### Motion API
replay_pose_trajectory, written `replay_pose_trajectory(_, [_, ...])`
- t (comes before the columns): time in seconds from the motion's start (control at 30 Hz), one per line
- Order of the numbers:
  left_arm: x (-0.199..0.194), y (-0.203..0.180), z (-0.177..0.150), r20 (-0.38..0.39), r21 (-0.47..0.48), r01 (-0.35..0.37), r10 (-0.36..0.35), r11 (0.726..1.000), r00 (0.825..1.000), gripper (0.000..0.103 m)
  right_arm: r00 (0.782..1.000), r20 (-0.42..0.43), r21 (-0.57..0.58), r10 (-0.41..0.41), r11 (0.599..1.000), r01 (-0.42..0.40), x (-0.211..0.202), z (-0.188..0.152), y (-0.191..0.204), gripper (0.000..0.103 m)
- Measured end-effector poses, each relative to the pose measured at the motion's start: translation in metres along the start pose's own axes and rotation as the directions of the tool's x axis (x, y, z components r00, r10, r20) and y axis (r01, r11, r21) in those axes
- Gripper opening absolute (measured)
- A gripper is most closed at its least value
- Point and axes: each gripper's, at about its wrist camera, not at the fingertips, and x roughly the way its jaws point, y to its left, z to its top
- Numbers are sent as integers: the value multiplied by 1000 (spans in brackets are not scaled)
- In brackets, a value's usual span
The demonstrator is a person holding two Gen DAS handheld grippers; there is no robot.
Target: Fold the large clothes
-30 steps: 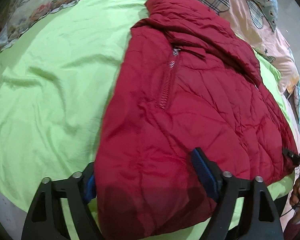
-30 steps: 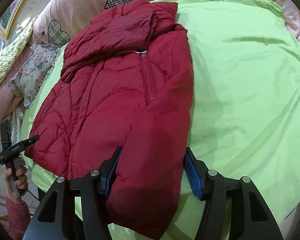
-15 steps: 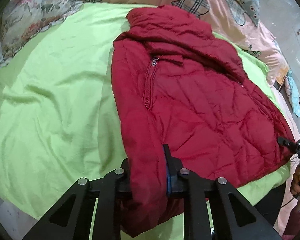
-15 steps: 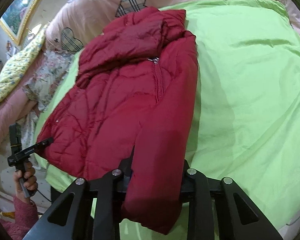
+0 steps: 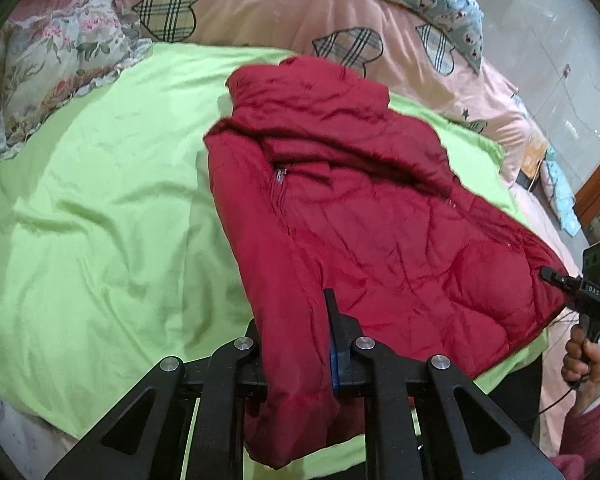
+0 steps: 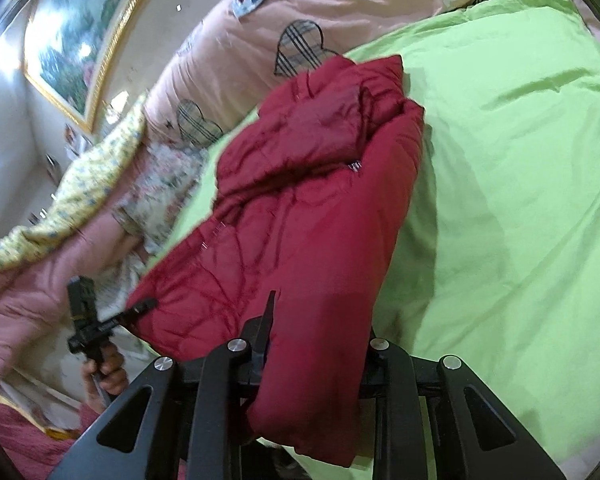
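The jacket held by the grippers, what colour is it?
Dark red jacket, quilted; it shows best in the left wrist view.

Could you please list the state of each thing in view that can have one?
red jacket: zipped, spread on the sheet, its near hem pinched at both corners.
left gripper: shut on the jacket's hem.
right gripper: shut on the jacket's hem.
green sheet: spread out, lightly wrinkled.
pink quilt: bunched beyond the sheet.
floral pillow: lying at the sheet's far edge.
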Motion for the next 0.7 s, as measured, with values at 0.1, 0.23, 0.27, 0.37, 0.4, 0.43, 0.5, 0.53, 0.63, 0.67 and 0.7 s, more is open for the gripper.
replay_pose_trajectory(0.1, [-10,2,13,40,-6,17,-16,1000,999,14,998,41,5,38,999,-39,-2,11,3,24])
replay_pose_trajectory(0.23, [-18,7,30,83,-30,48,-45,998,996,14,994,92,-9,52,999,-51,-2,32,8,24])
replay_pose_trajectory(0.27, [-17,9,34,90,-40,56,-52,998,995,14,993,105,-11,57,998,-56,-3,37,9,24])
replay_pose_trajectory(0.37, [-17,9,49,122,-46,34,-28,998,992,14,987,149,-23,59,998,-57,-3,55,13,24])
replay_pose_trajectory(0.4, [-16,8,53,133,-48,27,-20,998,991,14,985,163,-25,62,998,-59,-3,60,14,24])
replay_pose_trajectory(0.43, [-16,6,57,143,-53,24,-16,998,990,14,982,179,-26,64,998,-60,-2,65,15,24])
replay_pose_trajectory(0.5, [-13,5,66,159,-66,21,-11,998,987,14,977,206,-26,59,998,-55,0,76,15,24])
replay_pose_trajectory(0.53, [-12,5,71,165,-75,16,-4,997,986,14,974,218,-23,59,998,-55,1,81,15,24])
replay_pose_trajectory(0.63, [-6,3,85,179,-94,7,10,996,984,14,967,248,-15,53,999,-51,5,97,15,24])
replay_pose_trajectory(0.67, [-4,1,90,183,-99,2,16,995,983,14,965,257,-15,52,999,-50,6,103,14,24])
replay_pose_trajectory(0.7, [-1,0,94,186,-103,-1,21,995,982,14,963,265,-13,48,999,-46,8,106,15,24])
